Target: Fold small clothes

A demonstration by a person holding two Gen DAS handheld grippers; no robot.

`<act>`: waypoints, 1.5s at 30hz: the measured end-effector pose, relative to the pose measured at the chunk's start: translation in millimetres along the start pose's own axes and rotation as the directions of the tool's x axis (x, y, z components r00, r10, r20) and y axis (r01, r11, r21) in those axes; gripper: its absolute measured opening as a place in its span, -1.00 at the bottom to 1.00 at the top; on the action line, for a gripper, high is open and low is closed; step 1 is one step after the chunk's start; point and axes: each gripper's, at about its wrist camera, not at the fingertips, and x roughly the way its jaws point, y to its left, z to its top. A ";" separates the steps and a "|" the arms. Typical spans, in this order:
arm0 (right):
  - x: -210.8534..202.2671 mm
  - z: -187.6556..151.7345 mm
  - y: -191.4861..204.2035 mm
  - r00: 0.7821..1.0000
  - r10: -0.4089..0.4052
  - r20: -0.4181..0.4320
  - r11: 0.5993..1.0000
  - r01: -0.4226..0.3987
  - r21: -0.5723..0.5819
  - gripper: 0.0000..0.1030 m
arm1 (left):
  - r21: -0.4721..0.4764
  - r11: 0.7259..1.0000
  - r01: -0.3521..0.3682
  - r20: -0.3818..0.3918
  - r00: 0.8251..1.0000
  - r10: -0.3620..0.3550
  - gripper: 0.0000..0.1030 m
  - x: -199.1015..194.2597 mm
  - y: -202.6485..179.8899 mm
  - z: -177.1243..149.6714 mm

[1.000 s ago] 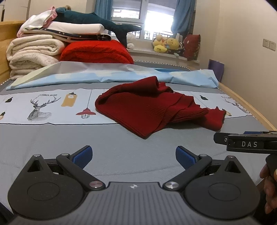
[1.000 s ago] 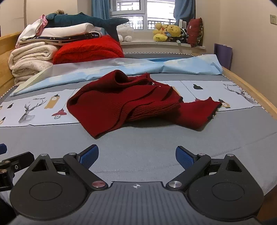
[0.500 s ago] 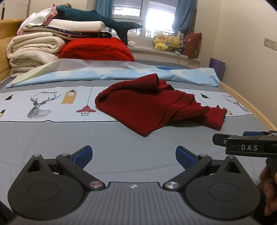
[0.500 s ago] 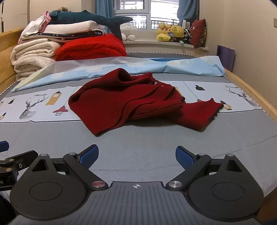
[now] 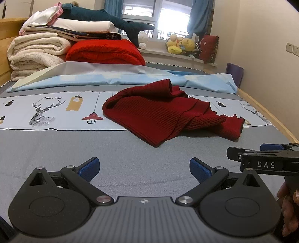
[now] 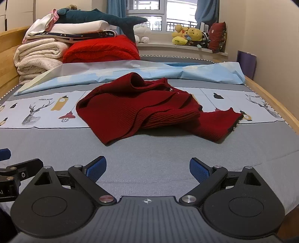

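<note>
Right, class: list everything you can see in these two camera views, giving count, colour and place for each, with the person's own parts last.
knitted sweater: one, dark red, crumpled mid-bed.
bed cover: one, grey with a pale printed band of deer and lamps, under the sweater.
light blue sheet: one, bunched across the bed behind the sweater.
red blanket: one, folded, far left of the bed.
cream blankets: a folded stack, far left corner.
shark plush: one, dark teal, on top of the stack.
soft toys: several, mostly yellow, on the windowsill.
curtains: blue, at the window.
left gripper: black, blue pads, jaws open, empty.
right gripper: the same, jaws open, empty.
hand: one, on the right gripper's handle.
</note>
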 end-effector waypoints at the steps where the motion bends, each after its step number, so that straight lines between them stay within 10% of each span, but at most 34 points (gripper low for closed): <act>1: -0.1 0.0 0.3 1.000 0.000 0.000 1.000 0.000 -0.001 0.86 | 0.000 1.000 0.000 0.000 1.000 0.000 0.99 0.1 -0.1 0.2; 30: -3.7 1.9 2.0 1.000 0.012 0.018 1.000 -0.012 0.001 0.83 | 0.010 1.000 -0.022 -0.011 1.000 0.022 0.99 5.0 2.3 -0.5; 36: 1.2 9.9 2.0 0.996 0.049 0.069 0.999 -0.050 0.019 -0.13 | -0.024 0.995 -0.097 0.000 0.995 0.097 0.99 -0.3 25.9 10.8; 45: 83.4 47.9 17.2 0.982 0.187 -0.030 0.970 -0.180 0.165 0.59 | -0.044 0.986 -0.160 0.046 0.986 0.162 0.99 -23.7 87.9 20.7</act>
